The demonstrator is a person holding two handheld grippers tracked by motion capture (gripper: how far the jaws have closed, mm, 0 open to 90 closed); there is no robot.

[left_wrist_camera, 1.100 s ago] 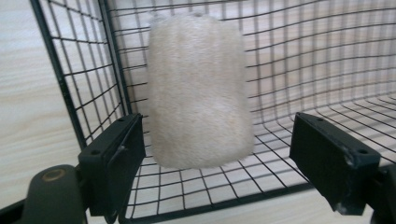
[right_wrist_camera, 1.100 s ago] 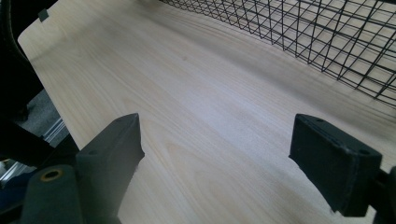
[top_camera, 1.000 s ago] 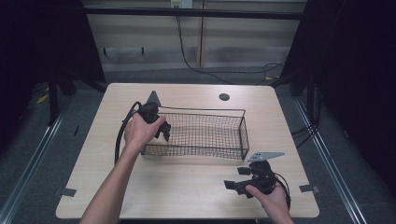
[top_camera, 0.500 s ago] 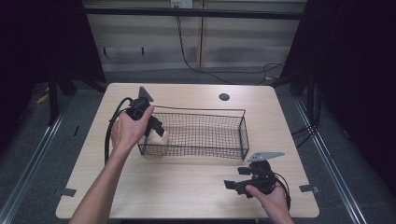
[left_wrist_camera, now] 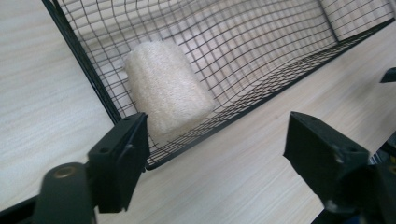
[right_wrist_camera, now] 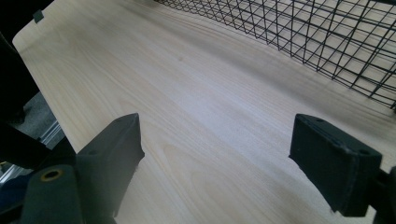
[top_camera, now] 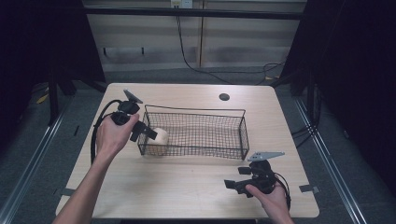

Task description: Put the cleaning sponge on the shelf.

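A black wire basket [top_camera: 243, 135] stands in the middle of the wooden table. Inside it, at its left end, lies a pale loofah roll [top_camera: 160, 136] [left_wrist_camera: 166, 93]. My left gripper [top_camera: 144, 132] [left_wrist_camera: 217, 154] hovers just outside the basket's left end, open, with nothing between its jaws; the roll lies beyond the mesh wall ahead of it. My right gripper [top_camera: 238, 178] [right_wrist_camera: 229, 163] rests low over the table's front right, open and empty, facing left along the bare tabletop with the basket [right_wrist_camera: 327, 42] to its side.
A round cable hole [top_camera: 224, 97] sits in the table's far edge. Floor rails run along both sides of the table. The table's front left corner [right_wrist_camera: 37, 28] lies ahead of the right gripper.
My left hand has drawn back leftward out of the basket, uncovering the loofah roll lying at the basket's left end. The right gripper has stayed still.
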